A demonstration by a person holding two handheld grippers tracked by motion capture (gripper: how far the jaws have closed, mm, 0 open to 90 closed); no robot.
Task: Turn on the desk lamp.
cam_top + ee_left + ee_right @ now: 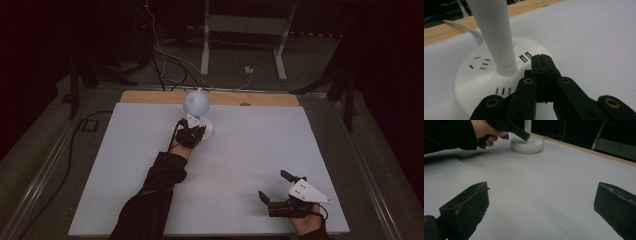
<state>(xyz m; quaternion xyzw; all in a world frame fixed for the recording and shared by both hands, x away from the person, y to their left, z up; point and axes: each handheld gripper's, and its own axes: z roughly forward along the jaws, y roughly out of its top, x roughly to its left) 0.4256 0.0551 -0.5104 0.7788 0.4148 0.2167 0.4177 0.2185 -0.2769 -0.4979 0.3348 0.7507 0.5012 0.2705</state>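
A white desk lamp stands at the far middle of the white tabletop (250, 145), with a round head (196, 101) on a stem (496, 37). Its wide round base (471, 75) carries socket slots and two USB ports (525, 56). My left gripper (542, 58) is shut with nothing between its jaws, its tips resting on or just above the base beside the USB ports. From the right gripper view, the left gripper (525, 137) angles down onto the base (527, 146). At the near right my right gripper (272, 184) stands open and empty, low over bare table (542, 195).
The lamp's white cable (461, 26) runs off the back over the wooden table edge (150, 96). Behind the table a metal stand (245, 30) and loose cables (165, 65) lie on the dark floor. A sleeved forearm (155, 190) crosses the near left.
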